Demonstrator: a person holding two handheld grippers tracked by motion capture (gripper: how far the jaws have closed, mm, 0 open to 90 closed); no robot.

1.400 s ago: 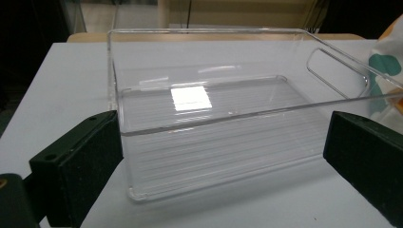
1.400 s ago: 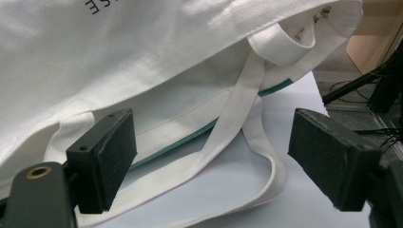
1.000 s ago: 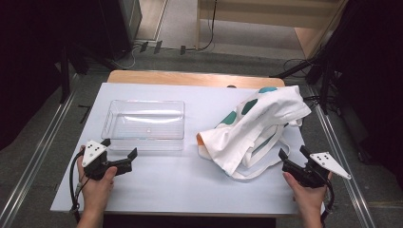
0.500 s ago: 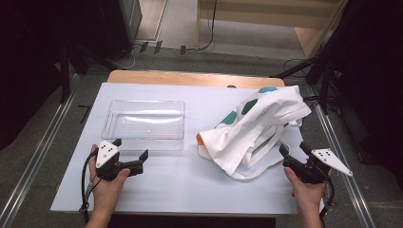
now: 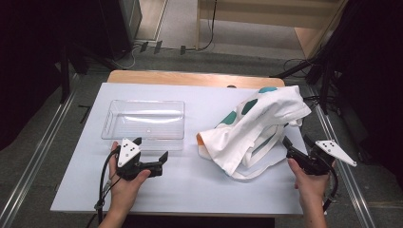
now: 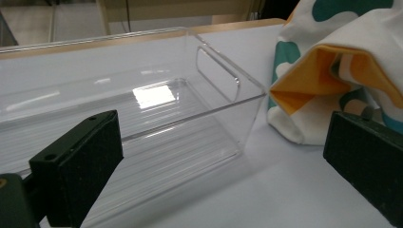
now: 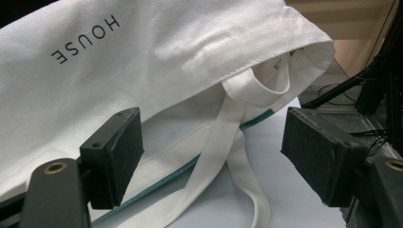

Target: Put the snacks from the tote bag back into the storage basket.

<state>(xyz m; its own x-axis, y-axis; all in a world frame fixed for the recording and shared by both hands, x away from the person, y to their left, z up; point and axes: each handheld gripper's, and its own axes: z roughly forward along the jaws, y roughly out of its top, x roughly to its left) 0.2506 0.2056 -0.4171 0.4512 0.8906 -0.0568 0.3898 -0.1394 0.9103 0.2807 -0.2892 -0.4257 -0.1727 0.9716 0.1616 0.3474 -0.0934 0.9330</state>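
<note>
White canvas tote bag [image 5: 254,124] with teal blobs and an orange lining lies crumpled on the right half of the table [image 5: 190,190]. In the right gripper view we read "HOUSE" printed on it. Its strap [image 7: 223,156] loops out toward the near right edge.

Right gripper [image 5: 298,148] sits just beside the bag's near right corner, jaws wide. We see the strap and the bag's hem running between them in its own view, pads not pressing on either, so nothing is gripped.

Left gripper [image 5: 151,156] is at the near side of the clear plastic tray [image 5: 145,119], jaws wide and empty, pointing across toward the bag. Its view shows the tray's end wall with a handle slot and the bag's orange mouth [image 6: 328,78] just beyond it.

Tray sits left of centre, apart from the bag, nothing in it.
</note>
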